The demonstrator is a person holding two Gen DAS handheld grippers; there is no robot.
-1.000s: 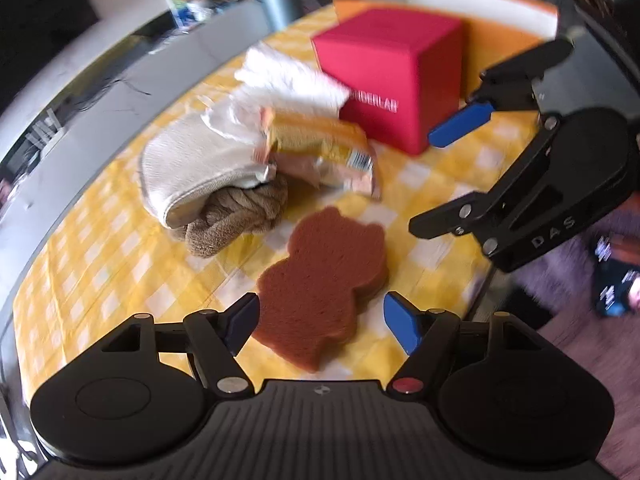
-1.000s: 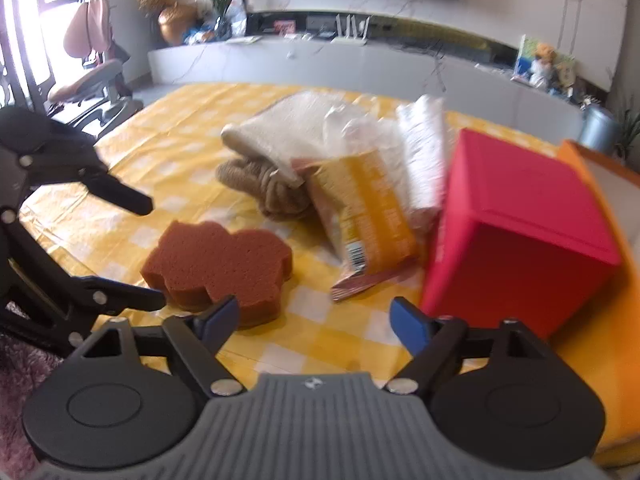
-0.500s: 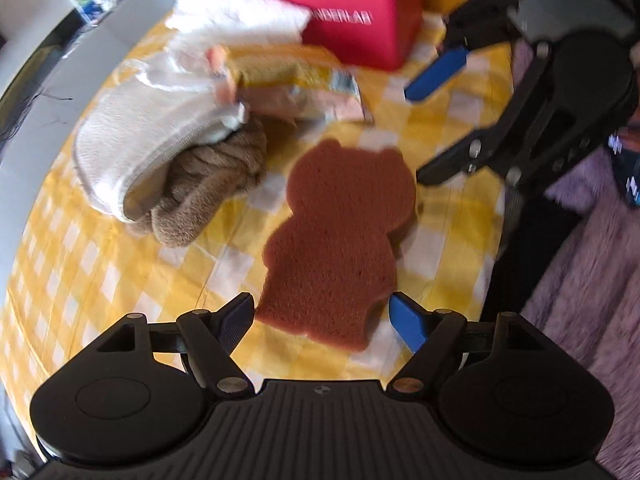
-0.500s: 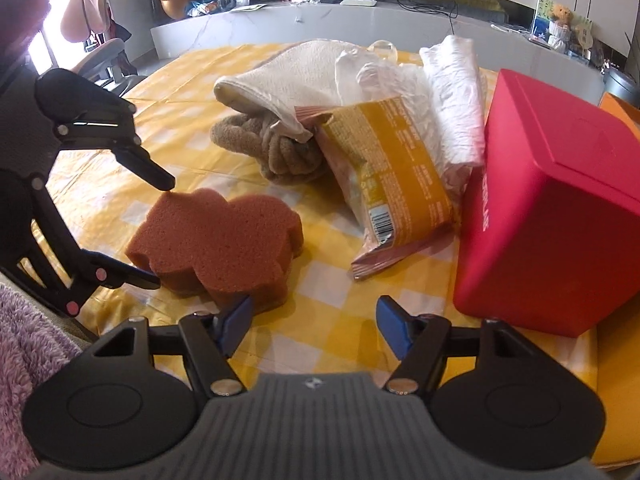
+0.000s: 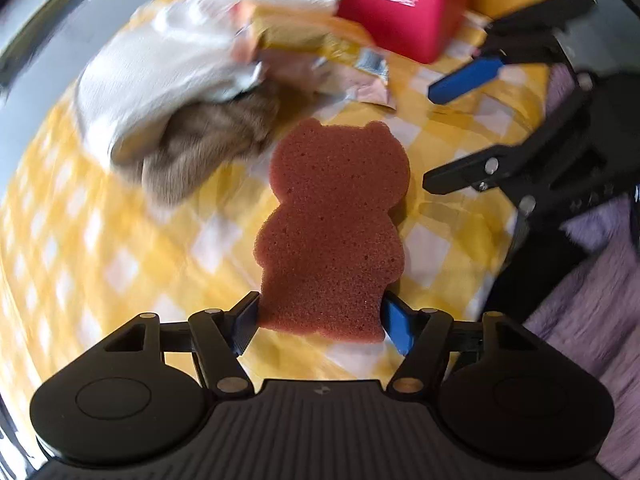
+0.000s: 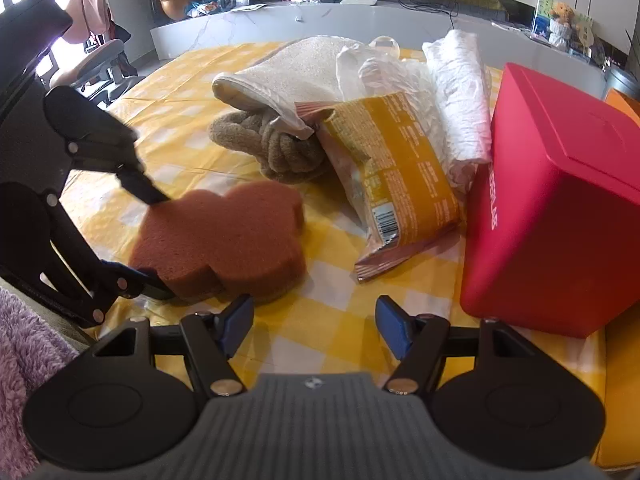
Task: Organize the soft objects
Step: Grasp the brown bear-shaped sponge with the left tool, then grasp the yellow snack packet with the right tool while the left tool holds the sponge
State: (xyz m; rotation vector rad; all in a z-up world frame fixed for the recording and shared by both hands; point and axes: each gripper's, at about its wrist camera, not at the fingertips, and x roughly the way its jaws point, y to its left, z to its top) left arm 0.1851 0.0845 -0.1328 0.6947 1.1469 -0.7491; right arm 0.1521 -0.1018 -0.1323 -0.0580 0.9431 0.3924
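1. In the left wrist view, the left gripper sits at the bottom centre with both blue pads against the lower edges of the brown bear-shaped sponge; the jaws have closed in on the sponge's foot end.
2. The sponge lies on the yellow checked tablecloth in mid-frame, its head toward the top of the frame. Whether its base has left the cloth cannot be told.
3. The upper left of that view is smeared by motion blur: a white cloth over a tan knotted towel shows only as soft shapes, and the red box is cut off by the top edge.
4. In the right wrist view, the right gripper hovers at bottom centre over bare cloth, jaws wide apart and holding nothing.
5. A yellow snack packet leans in the centre, partly covering the towel and a crumpled white bag behind it.
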